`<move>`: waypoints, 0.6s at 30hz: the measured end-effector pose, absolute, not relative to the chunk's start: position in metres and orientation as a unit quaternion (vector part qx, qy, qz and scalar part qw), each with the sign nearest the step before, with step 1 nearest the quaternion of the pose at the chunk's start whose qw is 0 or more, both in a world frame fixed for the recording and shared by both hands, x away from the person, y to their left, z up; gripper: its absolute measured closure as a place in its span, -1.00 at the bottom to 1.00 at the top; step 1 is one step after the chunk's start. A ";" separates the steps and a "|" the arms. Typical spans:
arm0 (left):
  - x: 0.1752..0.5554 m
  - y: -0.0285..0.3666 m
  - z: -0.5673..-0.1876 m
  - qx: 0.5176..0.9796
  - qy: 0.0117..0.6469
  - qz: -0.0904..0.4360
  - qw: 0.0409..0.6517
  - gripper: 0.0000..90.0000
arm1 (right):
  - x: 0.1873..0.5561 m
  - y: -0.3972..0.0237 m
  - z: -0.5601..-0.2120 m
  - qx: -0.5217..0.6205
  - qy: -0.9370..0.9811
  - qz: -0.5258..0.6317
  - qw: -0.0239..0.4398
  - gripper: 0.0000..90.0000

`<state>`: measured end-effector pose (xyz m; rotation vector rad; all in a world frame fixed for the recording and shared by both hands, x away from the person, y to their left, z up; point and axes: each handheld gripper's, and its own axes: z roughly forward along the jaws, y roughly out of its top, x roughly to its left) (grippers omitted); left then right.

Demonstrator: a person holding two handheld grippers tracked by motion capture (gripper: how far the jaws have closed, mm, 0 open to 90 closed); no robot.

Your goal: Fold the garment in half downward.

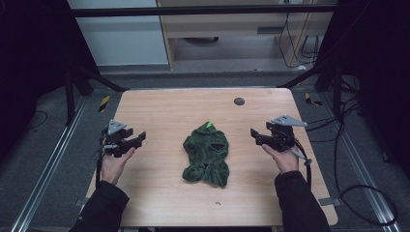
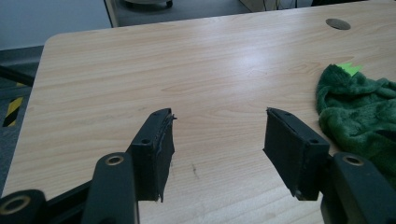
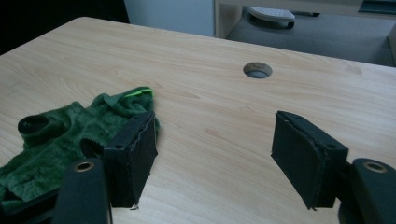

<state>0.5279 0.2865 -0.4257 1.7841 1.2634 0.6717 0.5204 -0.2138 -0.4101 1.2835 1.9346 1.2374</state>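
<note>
Both jaws wide and empty: bring left gripper [image 1: 138,141] and right gripper [image 1: 255,135] inward to pinch the crumpled green fleece garment [image 1: 207,153] by opposite edges

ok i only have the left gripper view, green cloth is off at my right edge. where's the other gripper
Observer: The right gripper is on the far side of the green cloth, held above the table, jaws pointing in toward the cloth.
Operator: is it holding anything
Observer: No. In the right gripper view its jaws stand apart with bare table between them; the cloth lies beside one jaw.
Operator: how does the whole cloth lie
Observer: From the high view it is a crumpled heap near the table's middle, with a bright green tag at its far end.
Operator: and my own gripper
Observer: The left gripper is also open and empty, clear of the cloth.
</note>
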 end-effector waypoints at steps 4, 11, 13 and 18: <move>0.536 0.280 -0.425 0.718 0.497 0.254 0.417 -0.07 | 0.533 -0.202 -0.408 0.465 0.717 0.460 0.243 -0.25; 0.550 0.267 -0.423 0.729 0.486 0.238 0.421 -0.06 | 0.548 -0.188 -0.404 0.457 0.724 0.456 0.242 -0.17; 0.557 0.261 -0.419 0.732 0.480 0.236 0.421 -0.06 | 0.553 -0.184 -0.403 0.455 0.726 0.454 0.246 -0.15; 0.566 0.252 -0.416 0.737 0.471 0.235 0.425 -0.06 | 0.565 -0.175 -0.401 0.450 0.730 0.451 0.247 -0.11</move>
